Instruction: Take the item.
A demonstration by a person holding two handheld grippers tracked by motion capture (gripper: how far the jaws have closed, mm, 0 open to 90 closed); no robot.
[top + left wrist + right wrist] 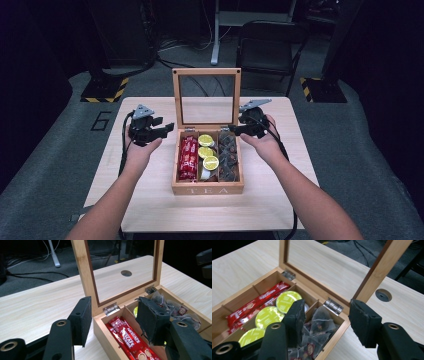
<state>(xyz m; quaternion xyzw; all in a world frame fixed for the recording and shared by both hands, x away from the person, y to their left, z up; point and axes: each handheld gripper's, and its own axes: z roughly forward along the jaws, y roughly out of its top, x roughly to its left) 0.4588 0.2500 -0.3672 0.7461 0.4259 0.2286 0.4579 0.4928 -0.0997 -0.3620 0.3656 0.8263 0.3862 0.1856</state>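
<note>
The left gripper [162, 129] hangs just beside the back left corner of the wooden tea box [207, 189], its tongs apart with nothing clamped between them; in the left gripper view they straddle the box's left wall near the hinge [111, 308] without pressing on it. The box sits in the middle of the pale wooden table [150, 200], with its glass-paned lid [206, 95] standing upright at the back.

I'd judge the lid light but stiff, and a bit delicate with that pane and those small hinges. The bamboo frame at either upper side is the place to take it, never the glass. The box itself looks solid and unlikely to slide easily.

Inside are three compartments. The left one holds red Nescafe coffee sticks [188, 159], the middle one yellow-green topped pods [210, 162], and the right one a heap of dark pyramid tea bags [229, 157] in clear wrappers, soft and crinkly.

The right gripper [239, 127] sits at the back right corner, tongs likewise apart and empty, one above the tea bags and the other outside the box.
</note>
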